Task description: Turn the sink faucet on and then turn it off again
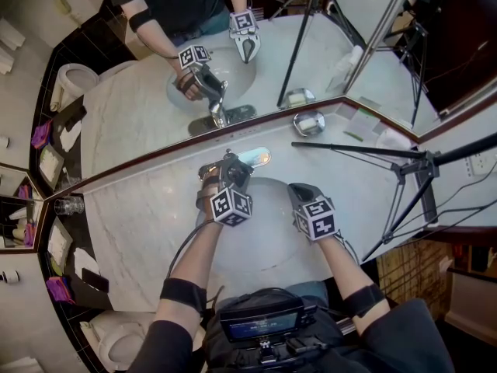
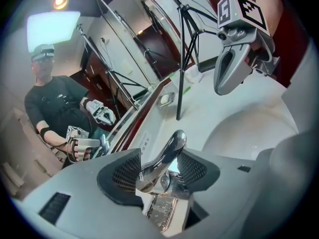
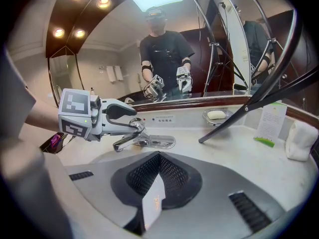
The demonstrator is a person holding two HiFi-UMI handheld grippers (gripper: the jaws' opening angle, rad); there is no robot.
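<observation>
Closest to me, I am holding the right hand-held gripper (image 3: 159, 158) over the sink (image 1: 268, 247) with its jaws pressed together and nothing between them. Just to its left, I am keeping the left hand-held gripper (image 2: 162, 166) down on the faucet (image 3: 144, 142), which is standing at the back rim of the sink on the pale stone counter (image 1: 140, 231). Its jaws are sitting either side of the shiny faucet handle (image 2: 167, 153), and the pads are looking to be touching it on both sides (the handle is slanting across the gap). Farther back to the right, a soap dish (image 1: 309, 123) is resting on the counter near a black tripod (image 1: 419, 169). Behind everything, the mirror (image 3: 149, 44) is showing me both grippers again.
</observation>
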